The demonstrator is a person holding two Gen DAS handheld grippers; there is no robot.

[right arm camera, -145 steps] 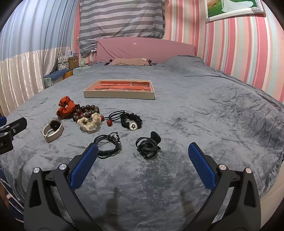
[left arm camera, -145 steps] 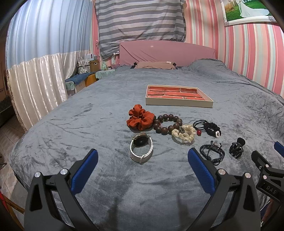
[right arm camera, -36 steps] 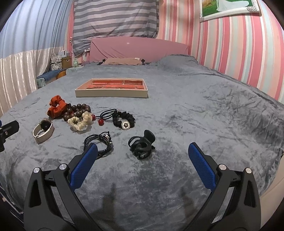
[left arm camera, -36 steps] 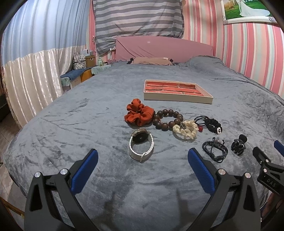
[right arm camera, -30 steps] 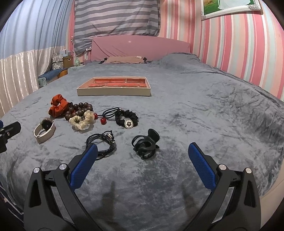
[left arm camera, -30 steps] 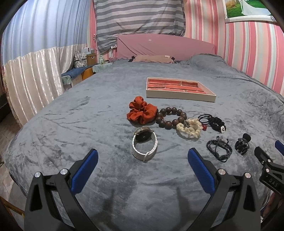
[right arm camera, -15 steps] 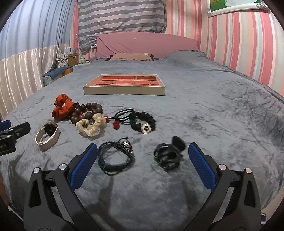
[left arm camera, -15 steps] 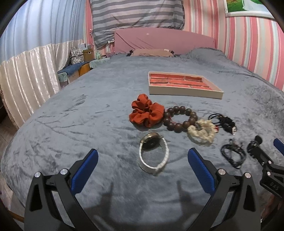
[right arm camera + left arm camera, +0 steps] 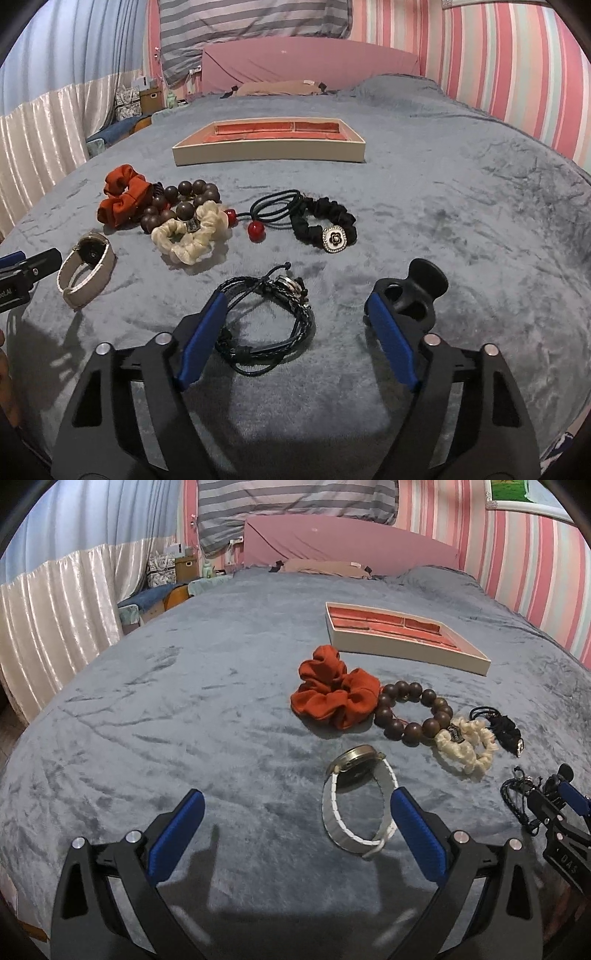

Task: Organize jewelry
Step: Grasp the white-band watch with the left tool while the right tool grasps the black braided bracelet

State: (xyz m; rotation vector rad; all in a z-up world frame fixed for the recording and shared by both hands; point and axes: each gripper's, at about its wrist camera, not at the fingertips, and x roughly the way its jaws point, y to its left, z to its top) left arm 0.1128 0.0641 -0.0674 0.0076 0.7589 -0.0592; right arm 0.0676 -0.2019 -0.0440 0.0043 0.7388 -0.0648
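Note:
On the grey bedspread lie a white-strap watch (image 9: 357, 805), an orange scrunchie (image 9: 334, 697), a brown bead bracelet (image 9: 413, 712), a cream scrunchie (image 9: 466, 749), a black scrunchie with a flower charm (image 9: 325, 224), a hair tie with red beads (image 9: 275, 213), a black braided bracelet (image 9: 267, 325) and a black claw clip (image 9: 415, 295). A beige tray with red lining (image 9: 269, 144) sits beyond them. My left gripper (image 9: 295, 825) is open, its right finger beside the watch. My right gripper (image 9: 295, 334) is open, its fingers on either side of the braided bracelet.
The bed's pink headboard (image 9: 347, 544) and a pillow (image 9: 277, 88) lie at the far end. A shiny curtain (image 9: 55, 602) and cluttered boxes (image 9: 177, 563) stand to the left. Striped walls rise on the right.
Both grippers have moved forward and lower toward the jewelry. The watch now lies by the left gripper's right finger and the braided bracelet between the right gripper's fingers. Nothing has been gripped.

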